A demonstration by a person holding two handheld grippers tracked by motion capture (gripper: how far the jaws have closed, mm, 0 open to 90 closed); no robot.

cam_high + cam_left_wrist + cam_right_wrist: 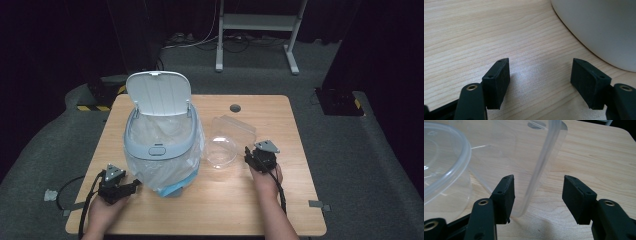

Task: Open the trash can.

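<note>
Right gripper (537, 195) spread, unclenched — clear container lid (541, 165) edge set between jaws, left gripper (540, 80) released at bin's (160, 145) 8 o'clock.

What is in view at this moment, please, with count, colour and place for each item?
table: one, light wood, centre of the high view.
bin: one, pale grey, lid up, clear liner inside, left half of the table.
clear container: one, transparent, round bowl with a hinged lid standing open, right of the bin.
stand: one, white, on the floor beyond the table.
floor: grey carpet, around the table.
left claw: one, black, open, by the base of the bin.
right claw: one, black, open, the lid's edge between its jaws.
</note>
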